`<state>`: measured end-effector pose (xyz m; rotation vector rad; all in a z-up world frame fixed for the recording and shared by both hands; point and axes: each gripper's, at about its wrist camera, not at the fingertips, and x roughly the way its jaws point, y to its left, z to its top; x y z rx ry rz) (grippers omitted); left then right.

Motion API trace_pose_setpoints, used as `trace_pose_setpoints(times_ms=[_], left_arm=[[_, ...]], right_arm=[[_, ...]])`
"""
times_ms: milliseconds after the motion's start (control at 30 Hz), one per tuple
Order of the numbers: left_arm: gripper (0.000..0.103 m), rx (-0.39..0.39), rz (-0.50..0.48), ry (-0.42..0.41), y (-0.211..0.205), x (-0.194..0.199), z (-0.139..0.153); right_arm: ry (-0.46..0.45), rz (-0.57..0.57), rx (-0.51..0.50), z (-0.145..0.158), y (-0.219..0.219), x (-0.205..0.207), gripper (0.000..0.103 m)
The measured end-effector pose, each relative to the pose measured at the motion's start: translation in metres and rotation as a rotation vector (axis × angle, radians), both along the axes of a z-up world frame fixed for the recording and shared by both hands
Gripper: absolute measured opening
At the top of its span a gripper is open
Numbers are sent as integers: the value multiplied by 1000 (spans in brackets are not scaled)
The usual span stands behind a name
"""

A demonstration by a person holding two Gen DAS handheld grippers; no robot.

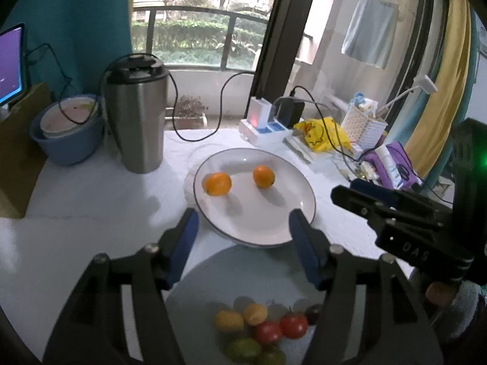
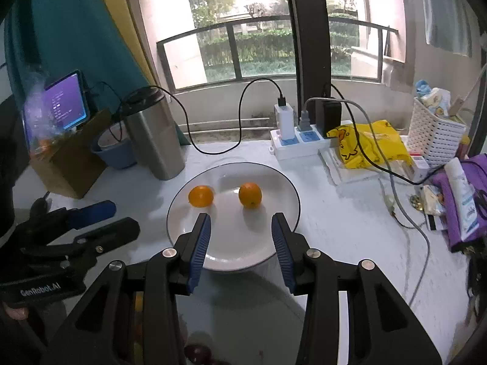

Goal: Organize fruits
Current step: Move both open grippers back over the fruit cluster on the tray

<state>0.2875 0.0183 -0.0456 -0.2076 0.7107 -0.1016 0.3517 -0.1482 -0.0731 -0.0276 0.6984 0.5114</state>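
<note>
On the white plate (image 2: 283,228), two oranges (image 2: 201,196) sit at twelve o'clock beyond the right gripper (image 2: 240,246); both grippers, including the left gripper (image 1: 243,240), gape wide, empty; round fruit, no long axis.

A tall steel tumbler (image 2: 153,140) with a black lid is standing at the left of the frame, a black cable (image 2: 213,121) looping past it to a white charger (image 2: 284,120) plugged into the power strip (image 2: 299,144) at upper centre. Just left of the tumbler a blue basin (image 1: 68,135) is holding a stack of pale bowls. A screen (image 2: 65,105) is glowing purple on a cardboard box (image 2: 71,164) at far left. On the right, a yellow duck-print bag (image 2: 369,144) is lying beside a white lattice basket (image 2: 433,138), with a purple pouch (image 2: 462,200) near the right edge.
</note>
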Motion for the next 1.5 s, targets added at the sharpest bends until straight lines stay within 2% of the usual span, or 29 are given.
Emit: trace_pose_setpoints(times_ms=[500,867,1233,1500], left_arm=[[63,13,24,-28,-12,-59,0],[63,3,45,-11,-21,-91,-18],[63,-9,37,70,-36,-105,-53],[63,27,72,155,-41,-99,-76]], right_arm=[[-15,-2,0,-1,-24,-56,44],[-7,12,-11,-15,-36,-90,44],[31,40,-9,-41,-44,-109,44],[88,60,14,-62,-45,-106,44]])
